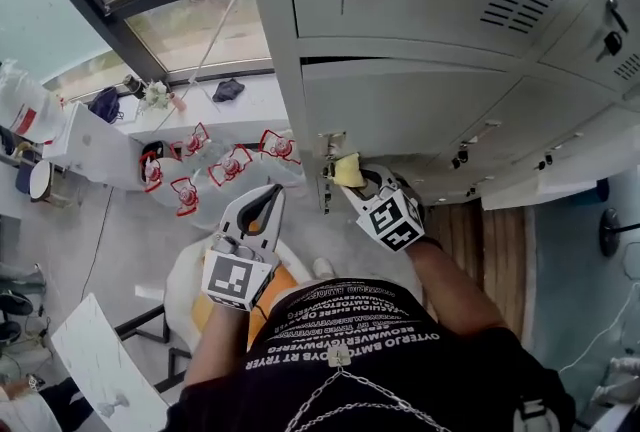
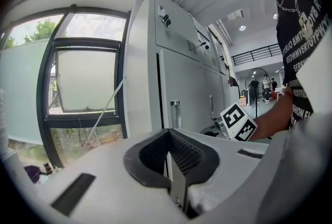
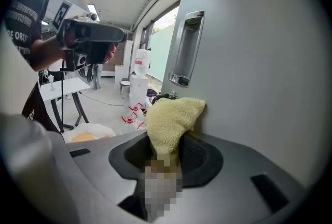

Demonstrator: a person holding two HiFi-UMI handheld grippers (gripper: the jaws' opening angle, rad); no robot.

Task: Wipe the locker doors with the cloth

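Pinching yellow cloth [image 3: 174, 114] in right gripper [image 3: 165, 158] jaws, with cloth tip pressed against grey locker door [image 3: 259, 62], centre of right gripper view, just below recessed handle [image 3: 188, 49]. Left gripper [image 2: 174, 186] jaws clenched together on nothing, held lower left of centre in head view, apart from lockers.

Dark-framed window [image 1: 200, 30], daylight outside; pale floor [image 1: 120, 240]; white table [image 1: 95, 150] by window
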